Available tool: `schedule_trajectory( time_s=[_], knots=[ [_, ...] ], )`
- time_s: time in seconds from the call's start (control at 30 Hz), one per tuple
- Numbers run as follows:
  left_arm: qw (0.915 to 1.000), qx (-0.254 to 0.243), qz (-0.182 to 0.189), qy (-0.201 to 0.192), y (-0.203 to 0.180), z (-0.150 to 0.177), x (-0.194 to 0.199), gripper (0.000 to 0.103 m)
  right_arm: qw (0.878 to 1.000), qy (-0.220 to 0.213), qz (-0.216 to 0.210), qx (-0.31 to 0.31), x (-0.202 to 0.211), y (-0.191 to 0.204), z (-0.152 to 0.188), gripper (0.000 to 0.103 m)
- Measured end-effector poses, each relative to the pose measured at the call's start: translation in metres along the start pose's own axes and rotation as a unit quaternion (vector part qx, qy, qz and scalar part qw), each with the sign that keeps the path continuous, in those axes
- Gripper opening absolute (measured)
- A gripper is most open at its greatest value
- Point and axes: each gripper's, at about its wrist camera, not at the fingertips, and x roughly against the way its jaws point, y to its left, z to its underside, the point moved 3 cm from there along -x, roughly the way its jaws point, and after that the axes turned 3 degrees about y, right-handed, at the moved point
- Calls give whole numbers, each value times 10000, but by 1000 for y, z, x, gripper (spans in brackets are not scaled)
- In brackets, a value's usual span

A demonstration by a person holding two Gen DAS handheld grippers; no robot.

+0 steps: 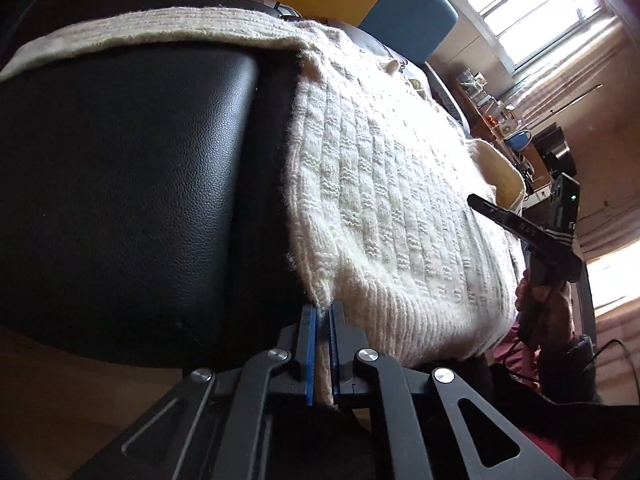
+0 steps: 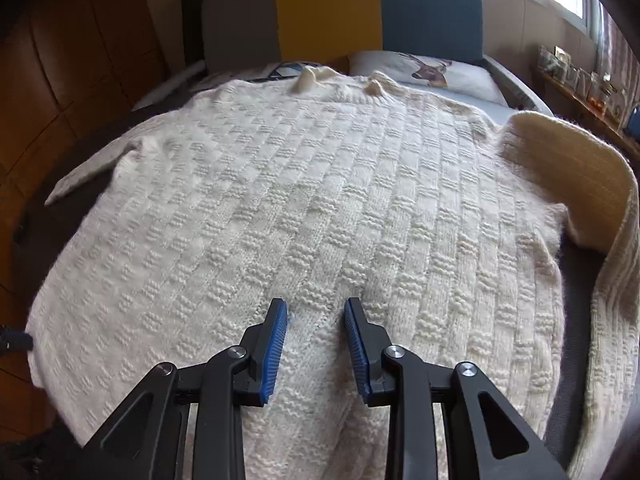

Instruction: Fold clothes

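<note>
Left gripper [image 1: 323, 312] pinches the bottom corner of the cream sweater [image 1: 400, 184] spread on the black seat [image 1: 120, 184]; right gripper [image 2: 316, 320], jaws apart, should clamp the hem before lifting evenly.

black leather bed end [image 1: 120, 184], cream knit sweater [image 2: 304, 208] spread over it, deer-print pillow [image 2: 432, 70] behind

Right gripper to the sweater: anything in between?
Nothing visible. The right gripper hangs open directly over the cream sweater, bare knit between its pads. The left gripper is already shut on the sweater's hem corner.
</note>
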Motion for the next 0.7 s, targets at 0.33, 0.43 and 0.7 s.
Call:
schedule_trajectory(
  time_s=[0.33,0.43,0.7],
  knots=[
    [9982,-310,-507,55,-1,0,8,7,9996,-238,-160,-77,-1,-7,0,30],
    [9980,-426,-329,-335,-14,-12,27,10,9994,-234,-216,-135,2,-7,0,31],
    [9901,-1378,-186,-208,-81,-55,-30,27,9991,-199,22,-386,26,-28,6,31]
  ],
)
